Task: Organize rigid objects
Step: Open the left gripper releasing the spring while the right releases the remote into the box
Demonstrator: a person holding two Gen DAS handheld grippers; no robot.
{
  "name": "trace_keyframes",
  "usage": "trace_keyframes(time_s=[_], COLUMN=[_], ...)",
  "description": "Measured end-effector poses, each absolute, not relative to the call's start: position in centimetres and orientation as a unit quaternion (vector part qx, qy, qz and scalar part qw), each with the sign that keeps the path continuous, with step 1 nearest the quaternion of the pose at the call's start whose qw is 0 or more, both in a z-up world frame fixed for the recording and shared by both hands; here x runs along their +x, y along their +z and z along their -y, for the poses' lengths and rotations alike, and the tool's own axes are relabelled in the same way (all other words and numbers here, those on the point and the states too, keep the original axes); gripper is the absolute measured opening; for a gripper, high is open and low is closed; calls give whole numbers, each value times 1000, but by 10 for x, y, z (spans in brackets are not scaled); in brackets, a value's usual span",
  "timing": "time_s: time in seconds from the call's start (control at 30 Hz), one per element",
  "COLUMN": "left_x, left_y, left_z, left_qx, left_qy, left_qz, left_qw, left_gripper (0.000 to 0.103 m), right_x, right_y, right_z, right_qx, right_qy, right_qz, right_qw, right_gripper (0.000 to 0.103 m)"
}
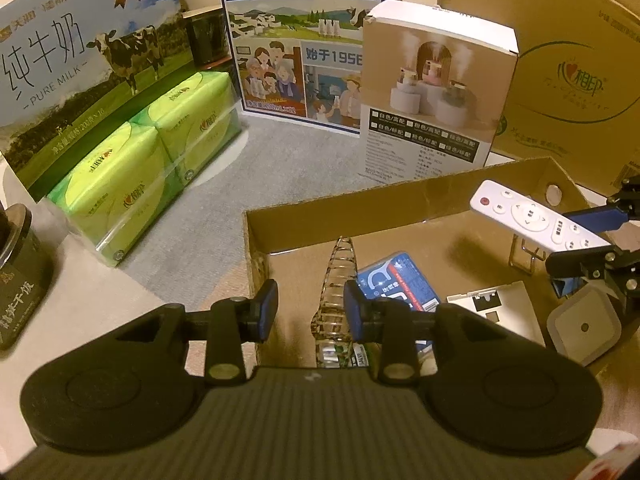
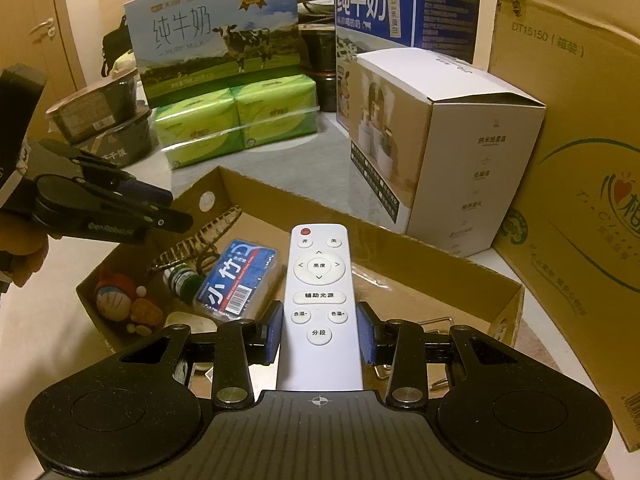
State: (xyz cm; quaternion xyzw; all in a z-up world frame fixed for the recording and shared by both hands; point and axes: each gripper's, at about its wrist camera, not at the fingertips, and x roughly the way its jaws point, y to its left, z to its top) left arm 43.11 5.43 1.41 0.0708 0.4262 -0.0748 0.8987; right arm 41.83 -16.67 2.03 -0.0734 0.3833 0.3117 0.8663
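Note:
My right gripper (image 2: pixel 320 334) is shut on a white remote control (image 2: pixel 320 280) and holds it above a shallow open cardboard box (image 2: pixel 400 248); the remote also shows in the left wrist view (image 1: pixel 532 218). My left gripper (image 1: pixel 311 310) is open over the box's near-left corner, with a clear ribbed cone-shaped object (image 1: pixel 338 280) lying below, between its fingers. In the box lie a blue floss-pick case (image 2: pixel 236 276), a small green-capped bottle (image 2: pixel 184 280), a Doraemon figure (image 2: pixel 120 300), a white square device (image 1: pixel 584 328) and a metal clip (image 1: pixel 528 254).
Behind the box stand two milk cartons (image 1: pixel 80 64) (image 1: pixel 304 40), green tissue packs (image 1: pixel 148 152), a humidifier box (image 1: pixel 432 92) and a large brown carton (image 1: pixel 568 60). Dark food tubs (image 1: pixel 20 272) sit at the left on a grey mat (image 1: pixel 280 160).

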Motion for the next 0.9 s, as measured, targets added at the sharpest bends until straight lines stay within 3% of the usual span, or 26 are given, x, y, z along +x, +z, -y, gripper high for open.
trace_keyframes(time_s=[0.6, 0.67, 0.7, 0.77, 0.9], left_x=[430, 429, 429, 428, 425], left_y=[15, 15, 15, 16, 18], left_z=[-60, -61, -61, -62, -61], left_qx=[65, 64, 64, 64, 65], left_qy=[-75, -73, -72, -71, -73], left_qz=[-421, -419, -418, -417, -412], left_qw=[902, 903, 903, 904, 906], left_gripper=[32, 36, 36, 42, 49], right_x=[426, 428, 430, 431, 429], right_y=[17, 17, 17, 19, 20], right_z=[162, 165, 167, 170, 170], right_qx=[-53, -32, -22, -12, -25], right_qy=[311, 316, 315, 304, 305], right_qz=[-383, -372, -371, -371, -372], right_qw=[868, 872, 873, 878, 876], right_gripper=[39, 39, 41, 68, 70])
